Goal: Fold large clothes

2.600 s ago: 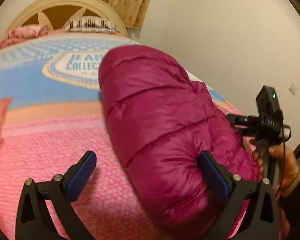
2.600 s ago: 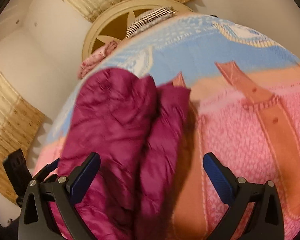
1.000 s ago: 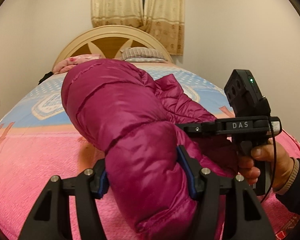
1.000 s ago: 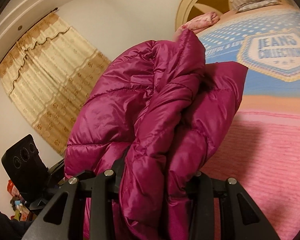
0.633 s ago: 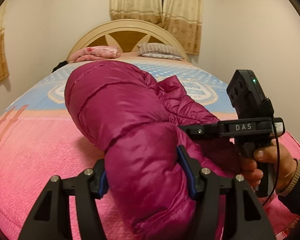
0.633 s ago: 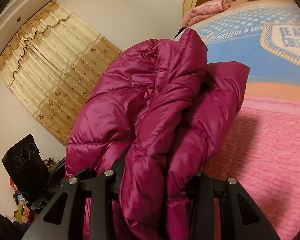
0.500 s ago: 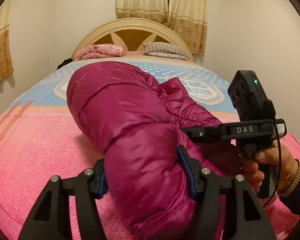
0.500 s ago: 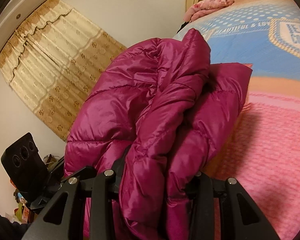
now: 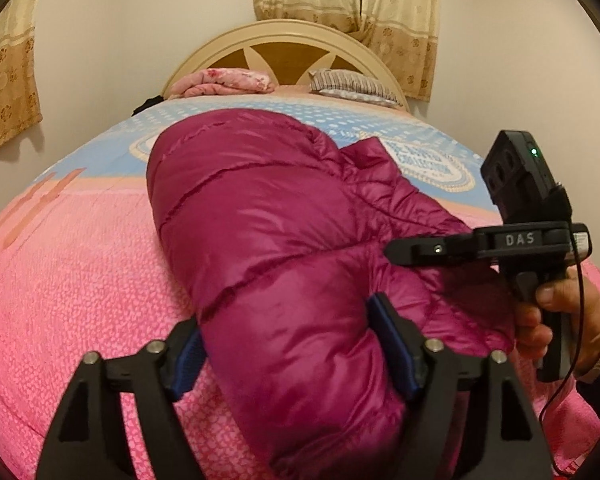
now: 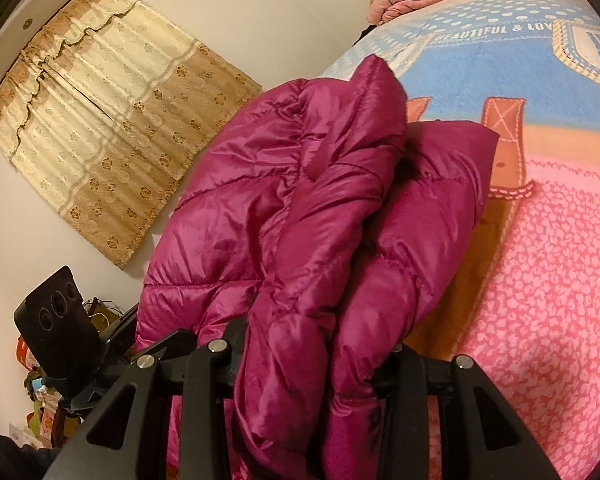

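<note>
A folded magenta puffer jacket [image 9: 268, 232] lies bunched on the pink and blue bedspread [image 9: 72, 280]. My left gripper [image 9: 290, 350] straddles its near end; its jaws are opening, and the blue pads [image 9: 394, 346] stand beside the puffy cloth that still fills the gap. In the right wrist view the jacket [image 10: 300, 208] rises in thick folds, with my right gripper [image 10: 316, 360] shut on a fold. From the left wrist view the right gripper [image 9: 400, 250] comes in from the right, held by a hand [image 9: 560, 320], its tips against the jacket's side.
The bed's cream headboard [image 9: 288, 40] stands far back, with a pink folded blanket [image 9: 224, 82] and a striped pillow [image 9: 348, 84] before it. Curtains [image 10: 112, 128] hang on the left wall. Clutter [image 10: 40, 408] sits on the floor at lower left.
Both grippers came down toward the bed with the jacket. The left gripper's pads have spread apart from the jacket's near end. The right grip is unchanged.
</note>
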`<state>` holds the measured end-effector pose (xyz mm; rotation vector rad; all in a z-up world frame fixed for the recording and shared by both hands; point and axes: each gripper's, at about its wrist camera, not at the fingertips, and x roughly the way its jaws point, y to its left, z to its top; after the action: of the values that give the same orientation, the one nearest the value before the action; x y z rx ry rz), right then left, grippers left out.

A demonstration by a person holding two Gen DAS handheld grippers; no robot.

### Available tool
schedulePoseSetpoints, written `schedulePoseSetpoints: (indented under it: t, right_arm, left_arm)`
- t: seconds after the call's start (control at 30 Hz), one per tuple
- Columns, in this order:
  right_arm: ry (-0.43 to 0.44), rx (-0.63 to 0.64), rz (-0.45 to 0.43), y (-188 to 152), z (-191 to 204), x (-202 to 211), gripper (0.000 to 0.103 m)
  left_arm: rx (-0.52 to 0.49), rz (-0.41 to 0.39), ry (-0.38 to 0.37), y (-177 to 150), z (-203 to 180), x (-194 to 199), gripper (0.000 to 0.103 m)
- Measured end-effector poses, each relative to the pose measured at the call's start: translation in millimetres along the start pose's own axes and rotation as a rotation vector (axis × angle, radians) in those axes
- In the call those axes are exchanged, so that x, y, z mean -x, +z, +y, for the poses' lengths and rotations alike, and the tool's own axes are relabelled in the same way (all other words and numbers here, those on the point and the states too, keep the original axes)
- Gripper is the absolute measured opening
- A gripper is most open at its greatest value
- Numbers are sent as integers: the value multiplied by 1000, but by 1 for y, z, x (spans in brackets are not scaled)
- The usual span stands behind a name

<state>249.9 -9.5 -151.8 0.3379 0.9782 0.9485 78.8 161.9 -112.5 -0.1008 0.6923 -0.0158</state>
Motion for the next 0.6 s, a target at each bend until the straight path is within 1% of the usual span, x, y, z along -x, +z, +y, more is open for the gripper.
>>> schedulePoseSetpoints:
  t: [0.03, 0.2, 0.27, 0.33, 0.47, 0.6]
  right_arm:
    - [0, -3, 0, 0, 0, 0, 38]
    - [-9, -9, 9, -1, -4, -3, 38]
    - [-9, -14, 17, 0, -6, -4, 38]
    - [-9, -17, 21, 0, -7, -6, 38]
    - [-8, -27, 28, 0, -10, -10, 38]
    - [-8, -33, 25, -4, -17, -11, 39]
  left_arm:
    - [3, 4, 3, -1, 0, -2, 85]
    - [15, 20, 4, -3, 7, -7, 91]
    - [13, 23, 17, -5, 11, -8, 95]
    - [11, 28, 19, -8, 12, -11, 97]
    - [43, 42, 9, -11, 17, -18, 103]
    - [59, 48, 1, -14, 22, -23, 103]
